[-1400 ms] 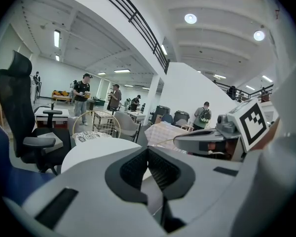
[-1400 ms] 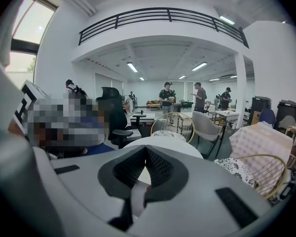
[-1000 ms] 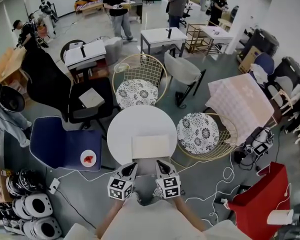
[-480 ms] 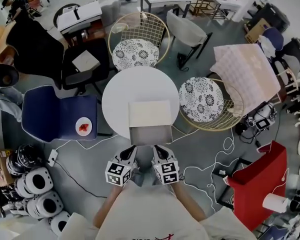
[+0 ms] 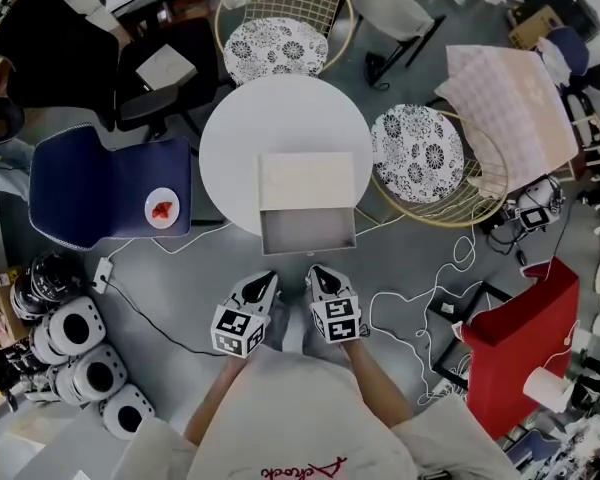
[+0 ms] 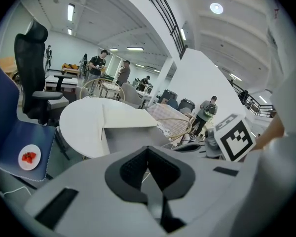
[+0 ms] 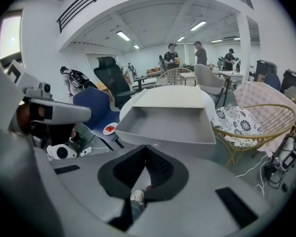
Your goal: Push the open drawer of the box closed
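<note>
A cream-topped box (image 5: 306, 179) sits at the near edge of a round white table (image 5: 240, 133). Its grey drawer (image 5: 308, 232) is pulled out toward me and looks empty. Both grippers hang side by side over the floor, short of the drawer front and not touching it. My left gripper (image 5: 265, 280) is shut with nothing in it, and so is my right gripper (image 5: 316, 271). In the right gripper view the drawer (image 7: 170, 125) lies straight ahead of the closed tips of the right gripper (image 7: 146, 148). In the left gripper view the box (image 6: 130, 116) stands ahead and slightly left of the left gripper (image 6: 148, 149).
A blue chair (image 5: 100, 193) holding a small plate (image 5: 162, 209) stands left of the table. Two wire chairs with patterned cushions (image 5: 275, 48) (image 5: 417, 153) ring the far side. Helmets (image 5: 75, 358) lie at the left, cables (image 5: 420, 303) and a red case (image 5: 515, 338) at the right.
The view has tilted down and pulled back from the table. The open drawer has come fully into sight, and the gap between it and both grippers has grown.
</note>
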`<state>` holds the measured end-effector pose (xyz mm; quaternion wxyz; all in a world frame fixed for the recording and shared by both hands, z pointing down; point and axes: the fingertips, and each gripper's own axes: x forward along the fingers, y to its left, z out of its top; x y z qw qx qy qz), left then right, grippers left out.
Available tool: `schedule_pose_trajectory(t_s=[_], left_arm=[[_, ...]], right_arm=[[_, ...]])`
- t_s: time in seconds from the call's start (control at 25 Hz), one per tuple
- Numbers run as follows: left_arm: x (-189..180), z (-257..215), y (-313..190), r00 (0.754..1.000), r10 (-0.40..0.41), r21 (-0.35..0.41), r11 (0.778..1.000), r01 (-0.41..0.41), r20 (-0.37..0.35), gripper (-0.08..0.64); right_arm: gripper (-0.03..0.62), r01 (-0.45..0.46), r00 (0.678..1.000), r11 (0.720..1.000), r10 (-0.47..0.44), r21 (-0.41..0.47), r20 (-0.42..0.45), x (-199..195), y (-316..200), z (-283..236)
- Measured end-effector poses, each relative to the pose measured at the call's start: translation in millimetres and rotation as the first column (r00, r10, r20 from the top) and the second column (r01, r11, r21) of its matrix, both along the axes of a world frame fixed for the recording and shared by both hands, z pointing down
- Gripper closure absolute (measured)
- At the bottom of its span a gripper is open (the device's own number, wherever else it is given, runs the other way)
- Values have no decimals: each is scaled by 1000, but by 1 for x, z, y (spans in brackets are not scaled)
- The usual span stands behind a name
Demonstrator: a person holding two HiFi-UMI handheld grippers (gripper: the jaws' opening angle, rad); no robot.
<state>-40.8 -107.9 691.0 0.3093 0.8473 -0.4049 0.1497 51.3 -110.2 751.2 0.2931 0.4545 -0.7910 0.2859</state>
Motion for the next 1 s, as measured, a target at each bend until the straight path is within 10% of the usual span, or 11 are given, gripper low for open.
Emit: schedule_pose_trajectory(t_s=[0.24,0.48,1.0], left_arm=[[-6,12,9,1000,-2,-27,1000,2,-1,548],[-12,15,10,1000,-10,-38,999,10,1,548],[-27,22,17,999,-43,-68,997,44,9,548]], right_arm=[[574,23,1000,999,-23,-44,-10,-7,5,20],[434,-12,1000,994,11,-106,-10,-6,-4,40],[511,-49,996,991,39,-124,-84,-7,-27,66]])
